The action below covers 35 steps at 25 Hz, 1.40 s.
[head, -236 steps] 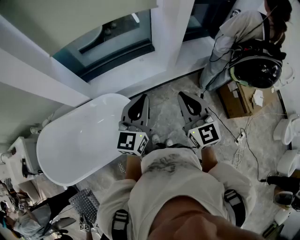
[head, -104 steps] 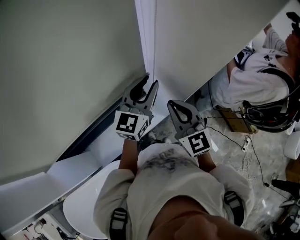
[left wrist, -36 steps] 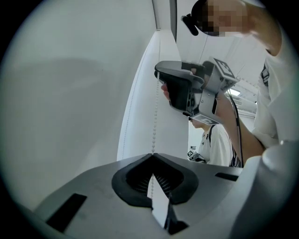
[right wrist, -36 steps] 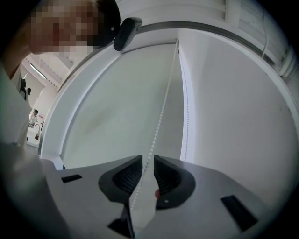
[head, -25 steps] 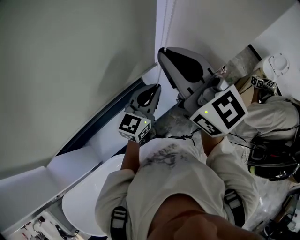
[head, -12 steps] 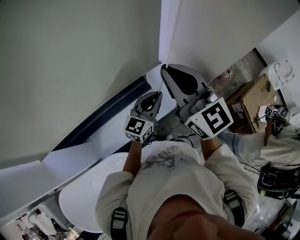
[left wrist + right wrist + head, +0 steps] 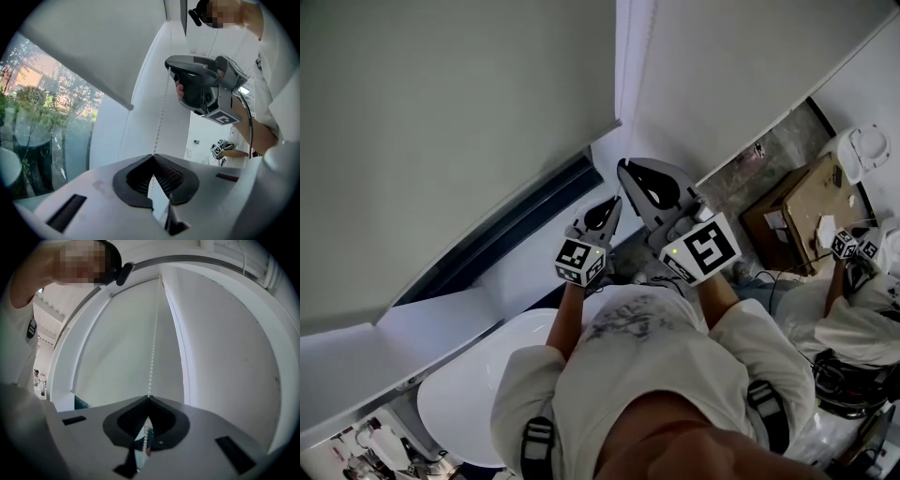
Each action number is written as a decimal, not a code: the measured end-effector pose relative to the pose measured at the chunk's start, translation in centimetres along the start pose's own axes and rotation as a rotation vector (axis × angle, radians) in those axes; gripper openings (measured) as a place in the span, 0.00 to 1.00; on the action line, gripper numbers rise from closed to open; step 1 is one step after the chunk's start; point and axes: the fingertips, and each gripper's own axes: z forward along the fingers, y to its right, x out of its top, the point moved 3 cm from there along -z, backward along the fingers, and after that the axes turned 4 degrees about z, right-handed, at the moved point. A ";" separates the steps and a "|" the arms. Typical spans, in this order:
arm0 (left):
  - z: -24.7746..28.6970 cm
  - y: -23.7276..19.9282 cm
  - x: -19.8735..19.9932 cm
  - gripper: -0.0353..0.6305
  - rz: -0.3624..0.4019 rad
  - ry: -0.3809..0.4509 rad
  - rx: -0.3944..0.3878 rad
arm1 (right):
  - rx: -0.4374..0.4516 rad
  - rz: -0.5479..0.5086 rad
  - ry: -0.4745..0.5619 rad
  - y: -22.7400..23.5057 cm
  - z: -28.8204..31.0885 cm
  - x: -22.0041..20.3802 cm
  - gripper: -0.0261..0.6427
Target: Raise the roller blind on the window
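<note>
Reference: white window post (image 7: 635,56). Roller blind (image 7: 450,122): hangs directly left of the post and covers most of the pane; its bottom edge stops short of the sill, leaving a dark strip of glass (image 7: 502,234) exposed beneath it. Bead chain (image 7: 152,357): hangs along the post at the blind's near edge. Right gripper (image 7: 624,167): jaws closed on the bead chain, which passes between the pads and runs up toward the top of the post. Left gripper (image 7: 613,201): just below the right gripper, beside the post, jaws likewise closed on the chain, which enters at the tips and runs straight up to the right gripper. Both grippers point upward near the foot of the post. Bathtub (image 7: 478,394): below and left of the post, under the sill
</note>
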 end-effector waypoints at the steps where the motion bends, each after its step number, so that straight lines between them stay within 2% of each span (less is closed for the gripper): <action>1: 0.0 -0.1 -0.4 0.06 -0.005 -0.002 -0.002 | 0.002 0.005 -0.003 -0.1 0.0 -0.4 0.13; 4: 0.0 -0.3 -1.4 0.07 -0.014 -0.010 -0.009 | 0.002 0.018 -0.011 -0.3 -0.3 -1.3 0.13; 8: 0.3 0.0 -3.5 0.07 -0.011 -0.062 -0.010 | -0.003 0.002 -0.053 -0.6 -0.7 -3.2 0.13; 14: -0.2 -0.5 -7.2 0.07 -0.076 -0.094 0.002 | 0.000 0.017 -0.111 -0.9 -0.8 -6.7 0.13; 28: -1.2 0.2 -12.8 0.07 -0.095 -0.186 0.033 | 0.002 0.028 -0.187 -1.9 -2.0 -12.0 0.13; 31: -1.9 0.5 -12.5 0.07 -0.095 -0.184 0.052 | 0.006 0.034 -0.183 -1.6 -2.1 -12.2 0.13; 35: -3.1 1.2 -8.7 0.07 -0.063 -0.130 0.056 | 0.013 0.030 -0.179 -1.2 -2.0 -12.2 0.13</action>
